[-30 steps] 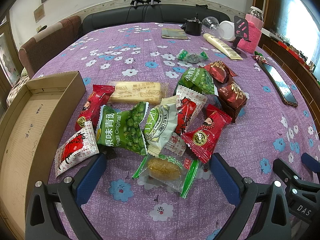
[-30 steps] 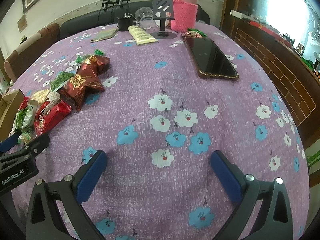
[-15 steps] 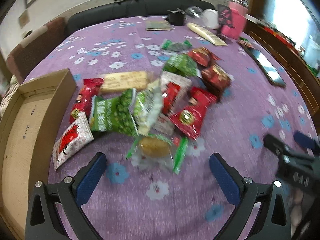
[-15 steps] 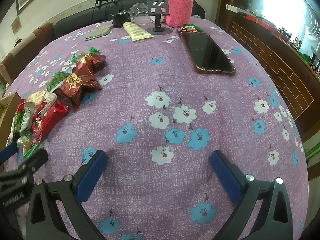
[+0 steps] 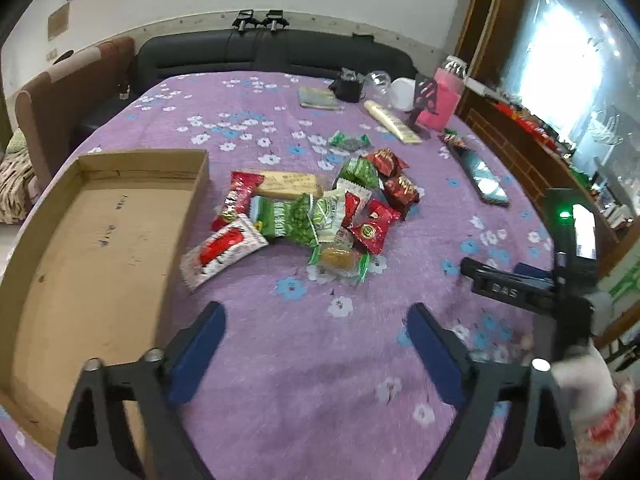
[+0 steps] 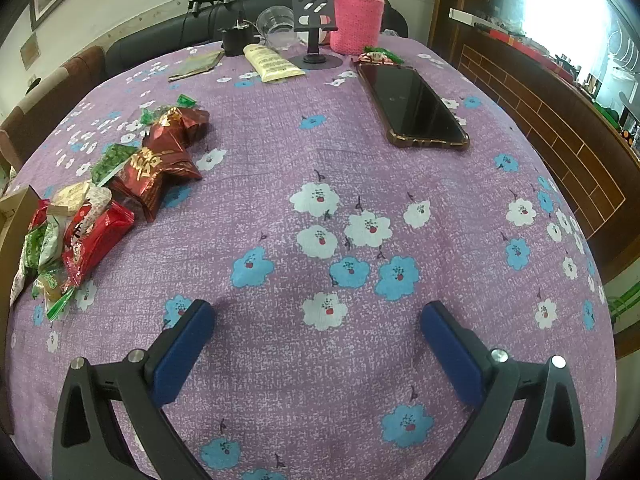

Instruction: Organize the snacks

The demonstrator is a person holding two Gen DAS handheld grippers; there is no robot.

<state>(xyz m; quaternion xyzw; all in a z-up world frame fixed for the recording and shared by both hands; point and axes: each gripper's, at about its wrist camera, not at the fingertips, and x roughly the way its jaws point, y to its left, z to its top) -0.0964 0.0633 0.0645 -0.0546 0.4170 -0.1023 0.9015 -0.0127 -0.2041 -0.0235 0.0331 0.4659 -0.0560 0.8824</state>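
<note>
The snack packets (image 5: 320, 216) lie in a loose pile at the centre of the left wrist frame, on the purple flowered cloth of the counter (image 5: 280, 360), just right of the open cardboard box (image 5: 100, 248) that fills the left side. The left gripper (image 5: 316, 344) is at the bottom of that frame with its jaws apart; they have just been closing a little, with only cloth between them. In the right wrist frame the pile is at the left edge, a dark phone (image 6: 412, 108) lies at the upper right, and the right gripper (image 6: 316, 344) has its jaws wide apart over bare cloth.
</note>
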